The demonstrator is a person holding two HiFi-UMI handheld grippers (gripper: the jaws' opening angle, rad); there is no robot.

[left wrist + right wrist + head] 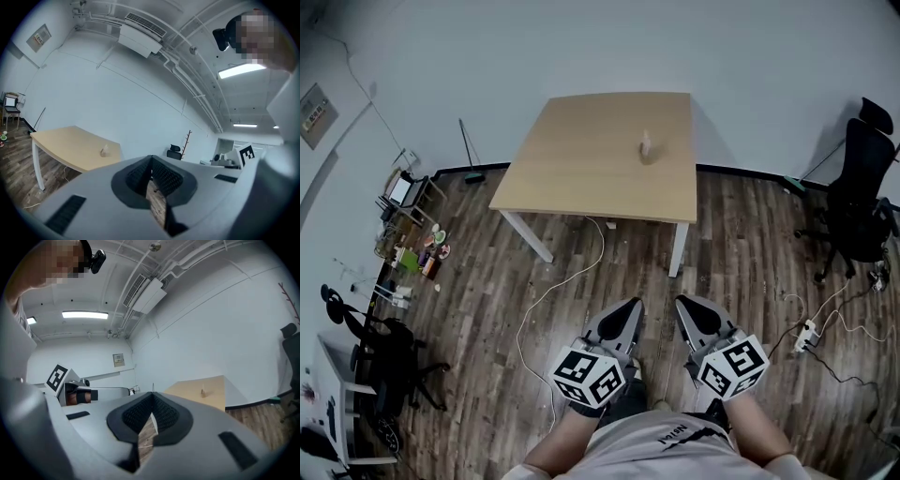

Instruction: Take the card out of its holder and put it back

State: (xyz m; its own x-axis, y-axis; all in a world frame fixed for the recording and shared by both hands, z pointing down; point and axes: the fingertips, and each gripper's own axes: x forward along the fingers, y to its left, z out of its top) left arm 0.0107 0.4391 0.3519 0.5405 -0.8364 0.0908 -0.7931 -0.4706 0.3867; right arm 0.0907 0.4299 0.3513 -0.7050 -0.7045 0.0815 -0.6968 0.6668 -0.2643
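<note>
A small pale card holder with its card [646,145] stands upright on a light wooden table [581,178] across the room. It also shows as a tiny upright piece, the card holder [104,150] in the left gripper view and the card holder [203,392] in the right gripper view. My left gripper [630,307] and right gripper [684,305] are held close to my body above the floor, well short of the table. Both are shut with nothing between the jaws.
A white cable [553,291] runs over the wood floor from under the table toward me. A black office chair [861,202] stands at the right, a power strip [806,333] near it. Clutter and another chair [380,361] line the left wall.
</note>
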